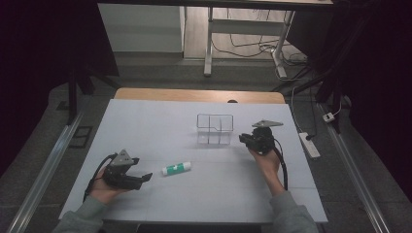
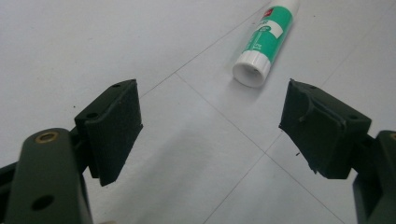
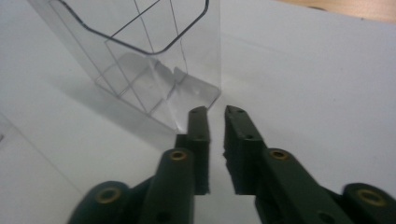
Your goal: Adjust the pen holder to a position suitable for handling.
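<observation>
Left gripper faces the glue stick's cap end, jaws wide and empty

Left gripper (image 1: 142, 178) sits low over the white table (image 1: 160, 121), held in the person's left hand (image 1: 104, 187), its two black jaws spread wide with nothing between them. In the left gripper view the jaws frame bare tabletop, and the glue stick (image 2: 266, 42) lies just ahead and a little toward the right-hand jaw, apart from both. From the high view the stick (image 1: 176, 168) lies flat just to the right of this gripper, its long axis running roughly left to right with a slight tilt; the end nearest the jaws is the white round cap. The left hand is clearly the nearer one; my guess is that any pick-up falls to it, and that the jaws would need to turn across the stick's length rather than along it.

Right gripper (image 3: 215, 112) rests farther up the table in the right hand (image 1: 266, 162), well apart from the stick, jaws nearly closed with a thin gap and holding nothing. Its tips sit just beside the lower corner of the clear plastic organiser (image 3: 154, 56), which stands upright with thin internal dividers; contact cannot be told.

Table surface: matte white, faintly seamed. Organiser: rigid, glossy, see-through. Stick: smooth cylinder, green-and-white label. Jaw pads: dull black, slightly rough
</observation>
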`<state>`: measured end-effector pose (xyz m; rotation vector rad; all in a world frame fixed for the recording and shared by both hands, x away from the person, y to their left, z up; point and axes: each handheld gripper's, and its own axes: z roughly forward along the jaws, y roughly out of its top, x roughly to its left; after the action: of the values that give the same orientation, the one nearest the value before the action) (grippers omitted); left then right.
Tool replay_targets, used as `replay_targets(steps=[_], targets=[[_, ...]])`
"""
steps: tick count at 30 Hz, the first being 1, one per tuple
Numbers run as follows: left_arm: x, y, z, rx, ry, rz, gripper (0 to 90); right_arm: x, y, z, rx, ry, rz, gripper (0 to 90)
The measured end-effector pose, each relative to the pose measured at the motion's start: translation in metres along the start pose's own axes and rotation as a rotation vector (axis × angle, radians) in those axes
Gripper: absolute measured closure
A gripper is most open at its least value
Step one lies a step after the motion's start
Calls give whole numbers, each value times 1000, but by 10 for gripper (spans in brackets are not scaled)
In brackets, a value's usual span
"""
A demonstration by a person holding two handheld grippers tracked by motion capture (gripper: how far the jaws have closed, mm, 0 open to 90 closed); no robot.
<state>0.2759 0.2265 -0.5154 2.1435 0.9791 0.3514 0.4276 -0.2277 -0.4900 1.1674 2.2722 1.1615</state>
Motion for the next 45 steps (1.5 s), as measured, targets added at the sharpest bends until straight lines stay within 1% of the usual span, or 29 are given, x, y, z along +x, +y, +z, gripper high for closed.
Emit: replay_targets(steps=[1,4,7,10,13,14,19,20,23,27,33,38,45], targets=[[0,0,0,0,0,1,201,1,3,4,8,-3,-7,889],[0,0,0,-3,-1,-3,201,2,8,10,22,2,-20,892],[0,0,0,2,-3,0,200,4,13,17,34,-5,-35,892],[0,-1,0,3,-4,1,199,6,17,23,36,-4,-29,892],[0,-1,0,2,-3,1,199,8,18,27,44,-3,-37,893],[0,-1,0,1,-4,2,199,9,18,29,43,-12,-38,892],[0,-1,0,5,-8,4,199,7,16,30,56,-6,-30,892],[0,-1,1,6,-7,6,199,8,17,31,52,-14,-31,893],[-2,-1,-1,-6,-2,12,199,8,17,31,50,-16,-32,893],[-2,-1,1,6,-7,15,198,8,17,31,52,-15,-32,893],[-2,-1,1,10,-10,12,197,9,18,32,53,-9,-24,893],[-3,-1,3,22,-12,17,192,18,24,35,59,-3,-46,893],[-3,-1,2,22,-13,15,191,31,32,45,53,2,-70,893]])
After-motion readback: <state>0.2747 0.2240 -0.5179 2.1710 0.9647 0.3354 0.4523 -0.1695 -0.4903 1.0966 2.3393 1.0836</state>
